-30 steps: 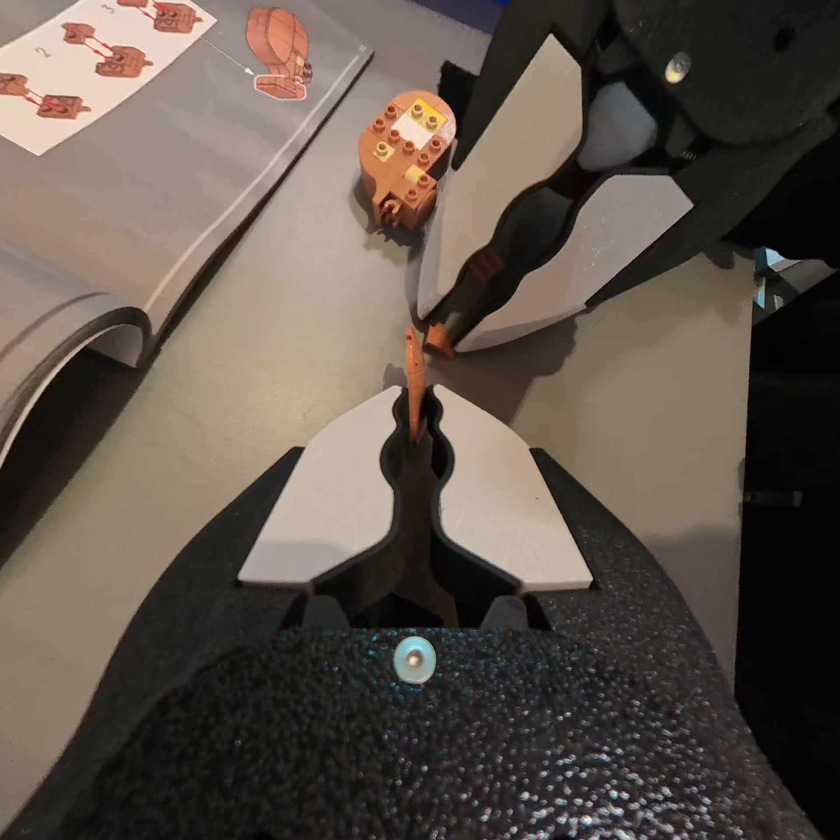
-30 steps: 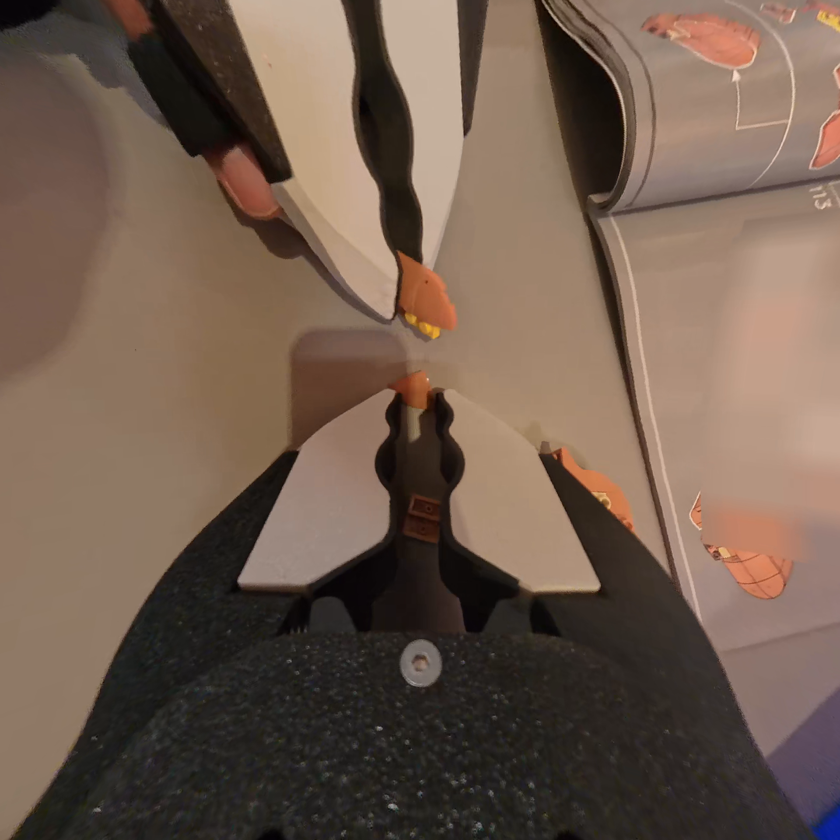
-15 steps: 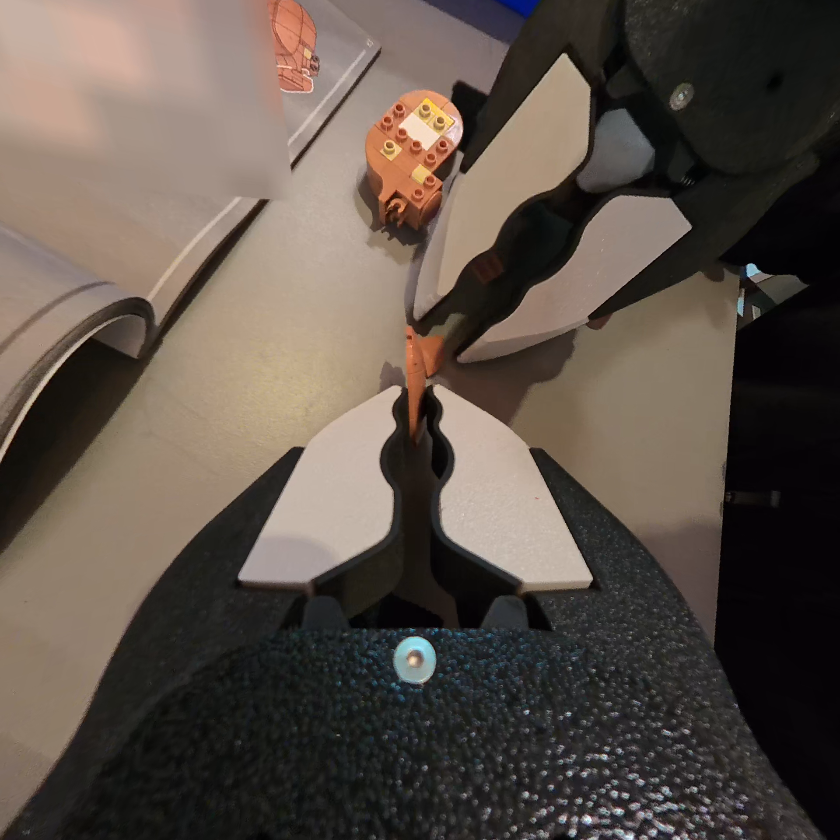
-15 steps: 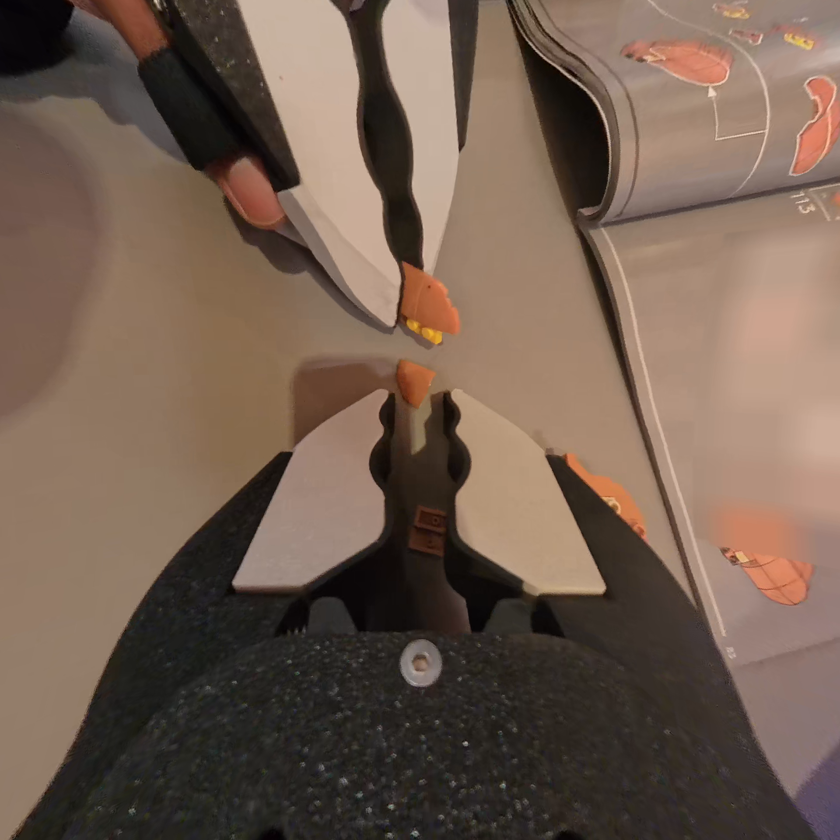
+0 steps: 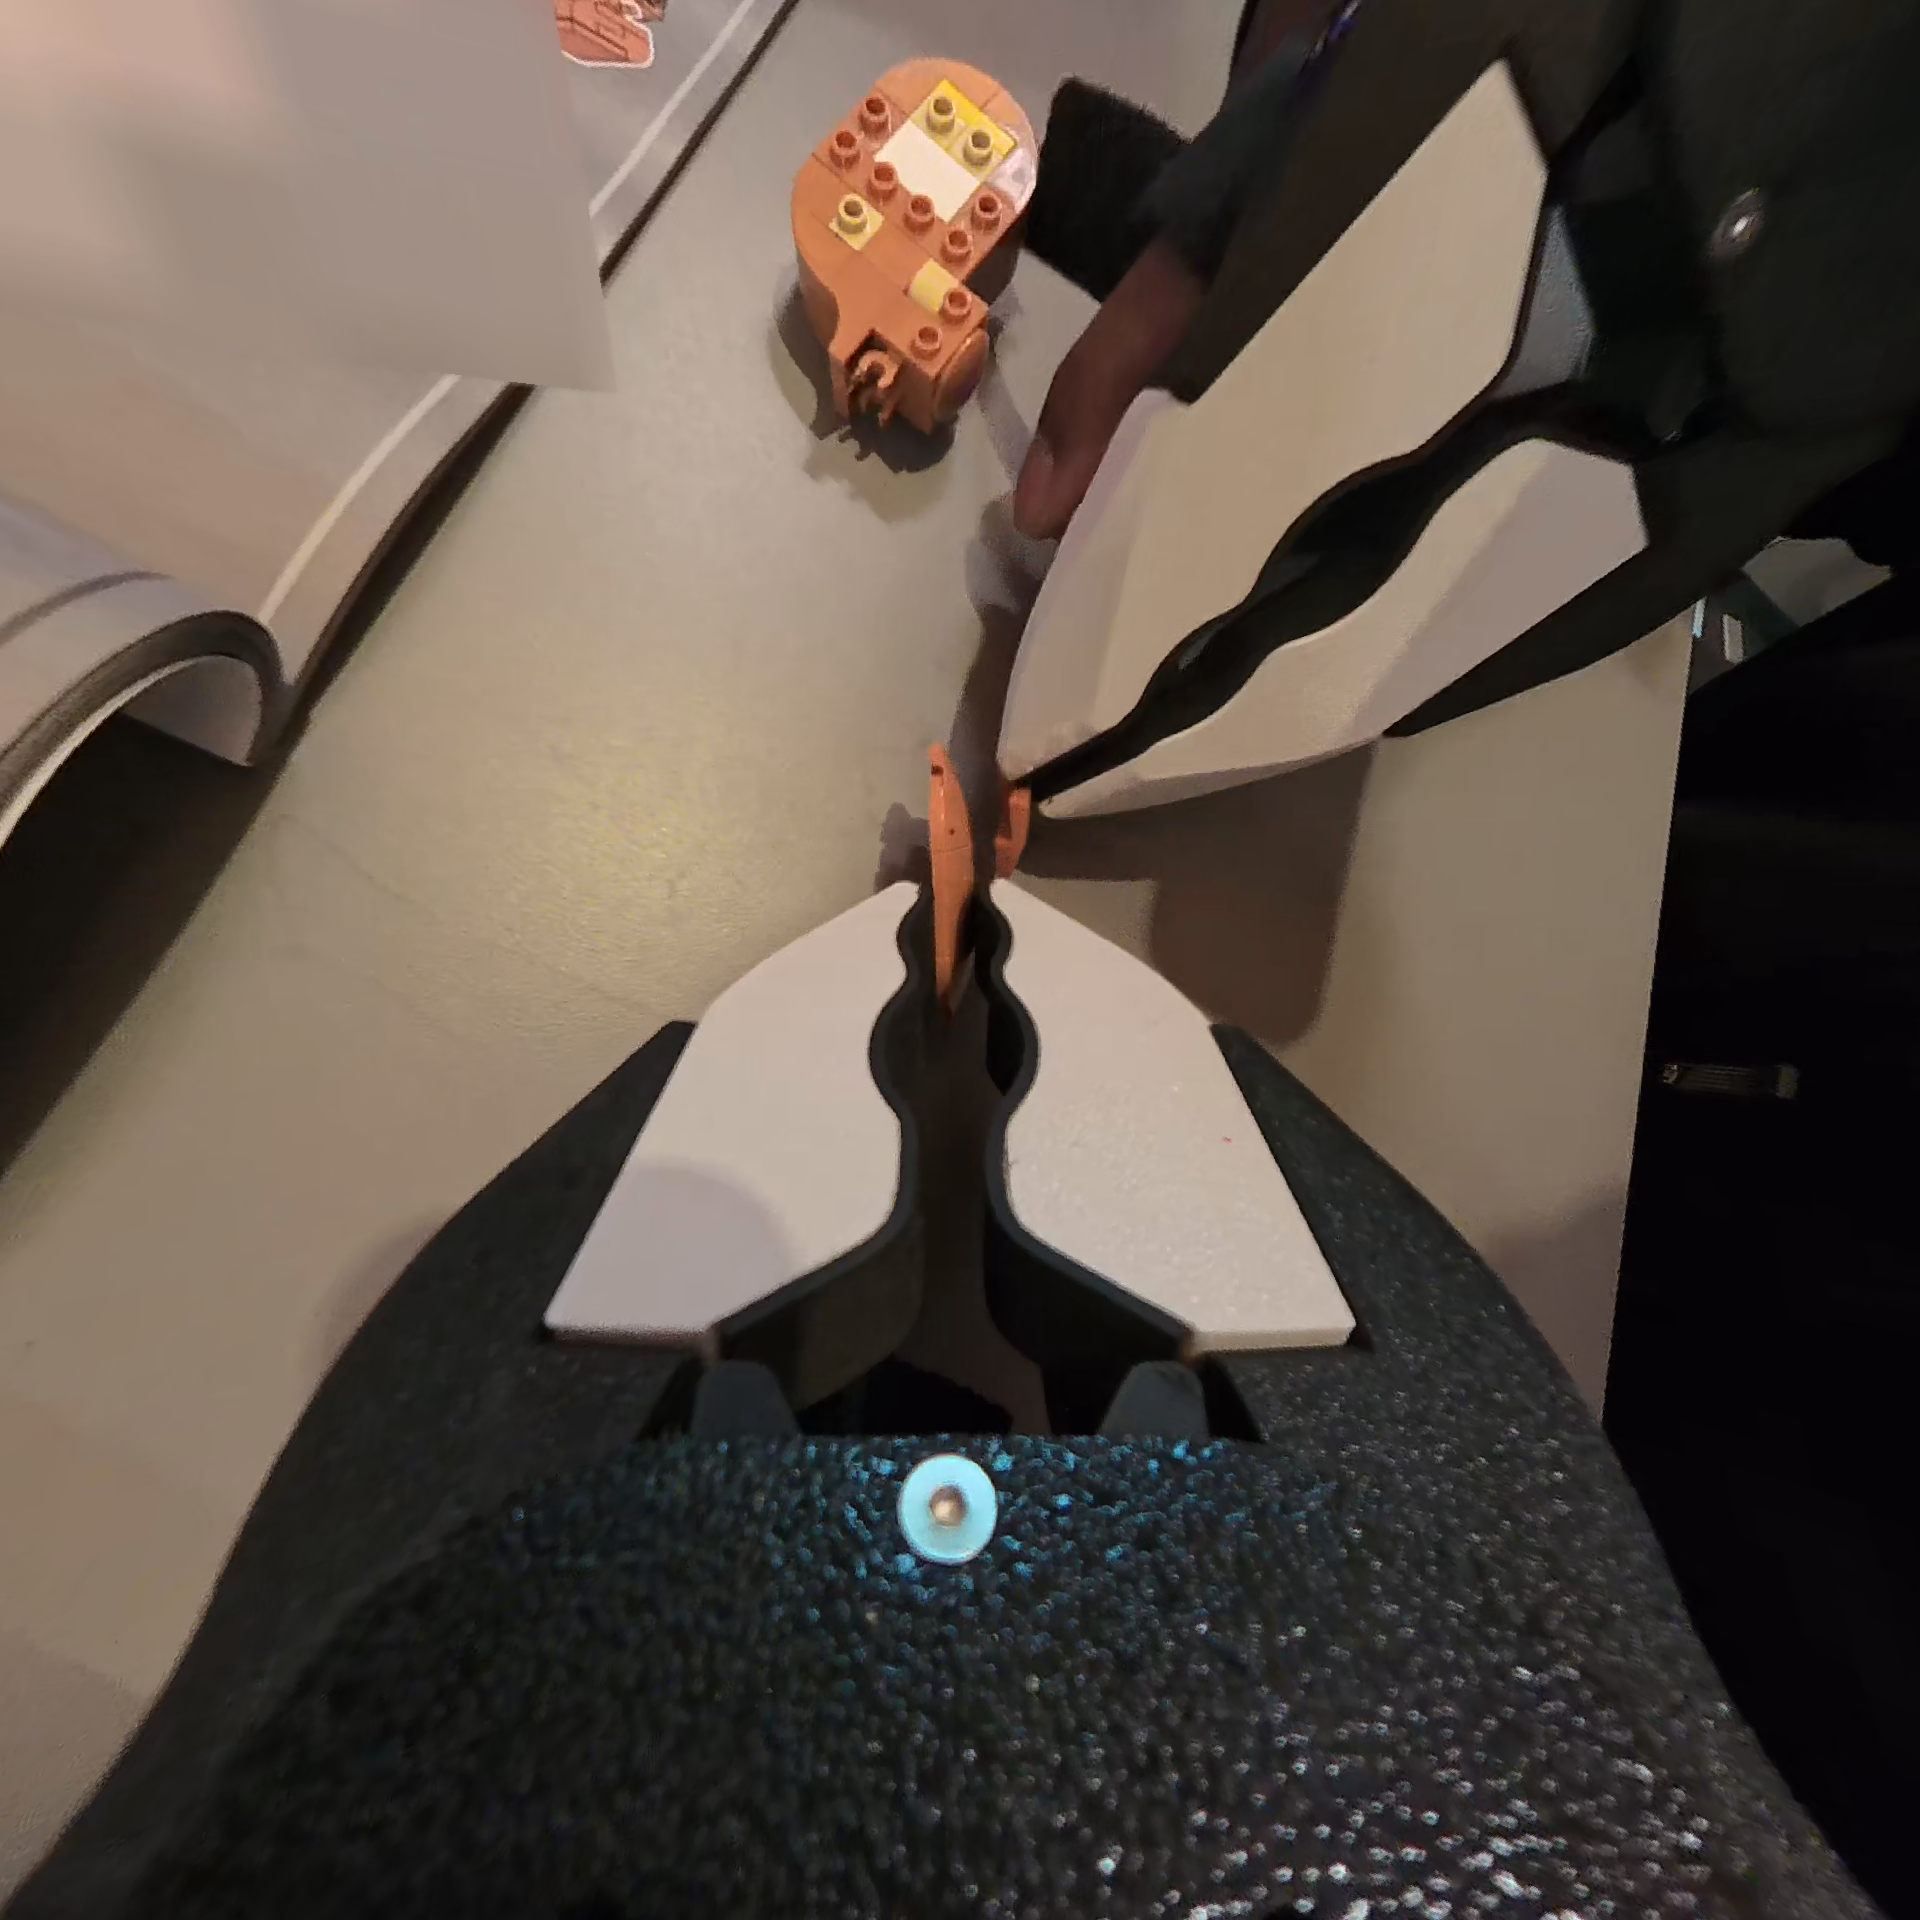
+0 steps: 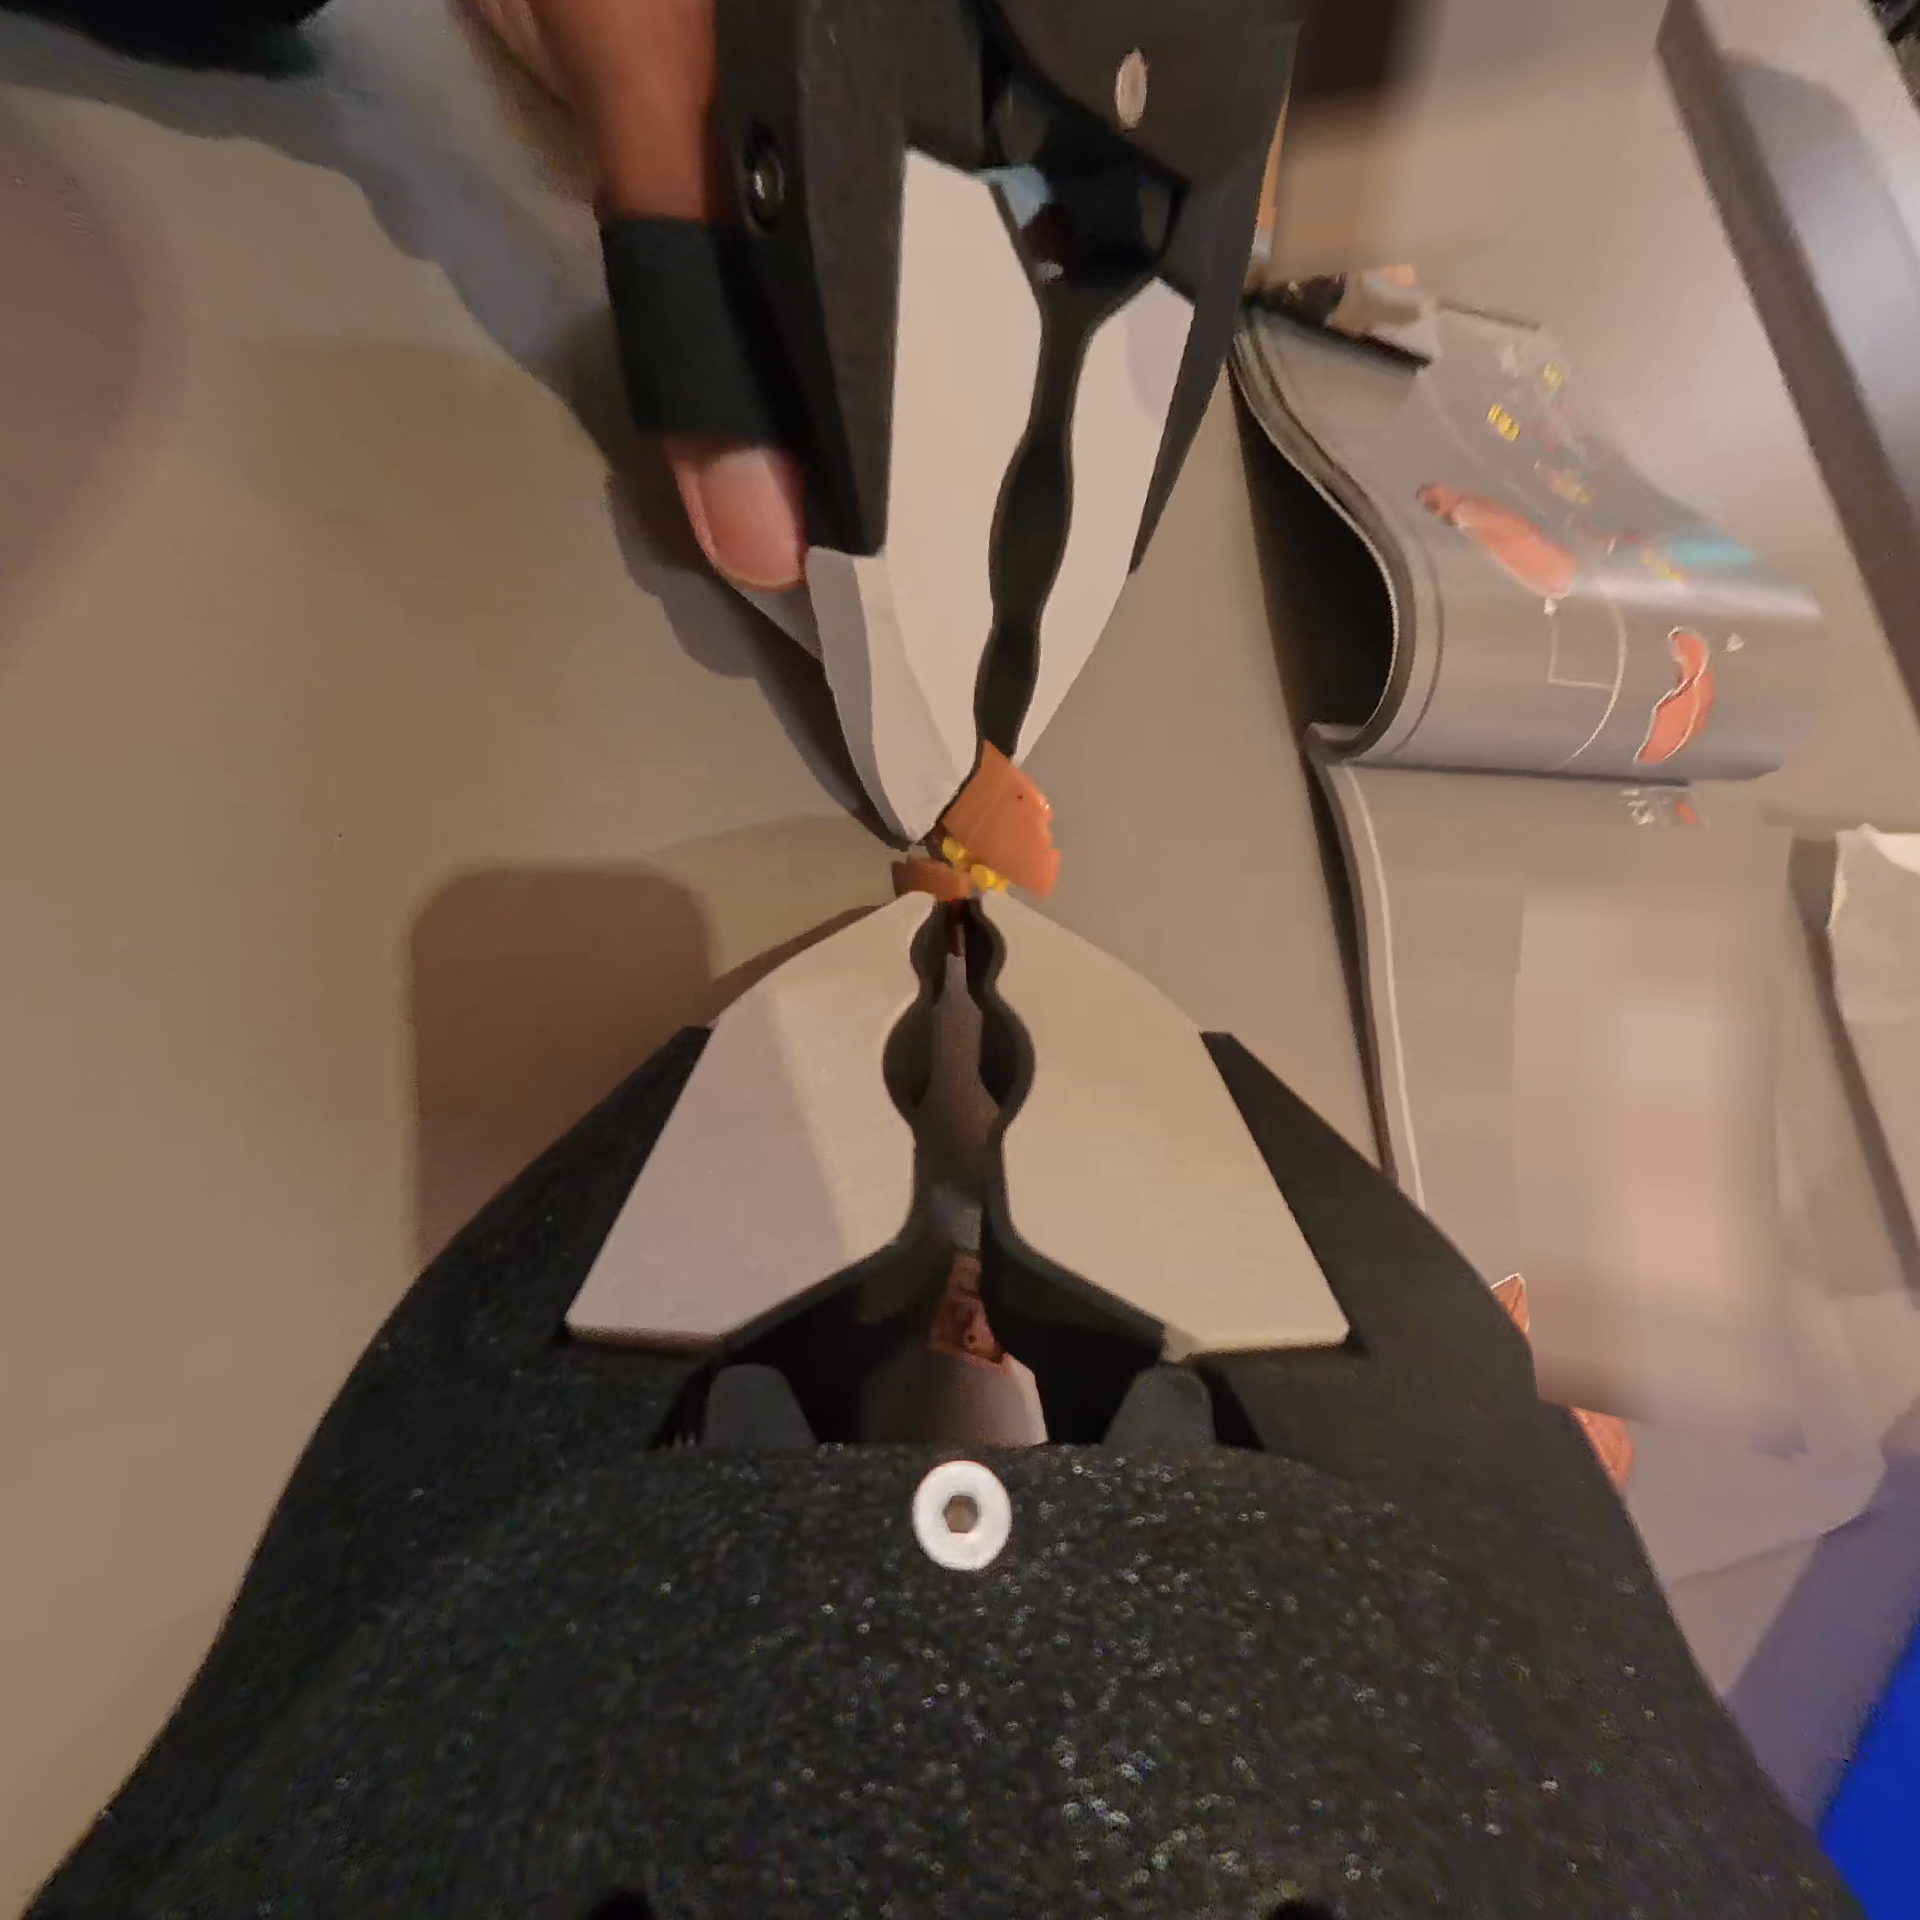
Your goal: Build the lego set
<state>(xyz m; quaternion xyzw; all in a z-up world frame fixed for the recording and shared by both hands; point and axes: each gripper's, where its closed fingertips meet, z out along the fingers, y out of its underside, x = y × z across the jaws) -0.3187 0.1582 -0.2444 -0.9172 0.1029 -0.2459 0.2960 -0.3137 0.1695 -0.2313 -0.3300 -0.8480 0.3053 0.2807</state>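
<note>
counter: plain grey-beige top [image 5: 499, 935], matte, lit warm, with shadows under both tools. its edge drops into dark room just right of the left tongs.
left tongs: [image 5: 948, 904] clamped on a thin brown curved lego piece [image 5: 948, 842] held edge-up, yellow studs on its underside in the right wrist view [image 6: 1003, 821].
right tongs: [image 6: 951, 906] closed on a small brown lego bit [image 6: 925, 881], pressed right up to the other piece, tip to tip.
half-built model: brown lump [image 5: 914, 229] with tan studs, sitting ahead of the left tongs, just beside the right tool.
booklet: open instruction book [image 6: 1621, 665] to the right of the right tongs, brown build pictures on grey pages; print too small to read.
room to move: open counter left of the right tongs.
</note>
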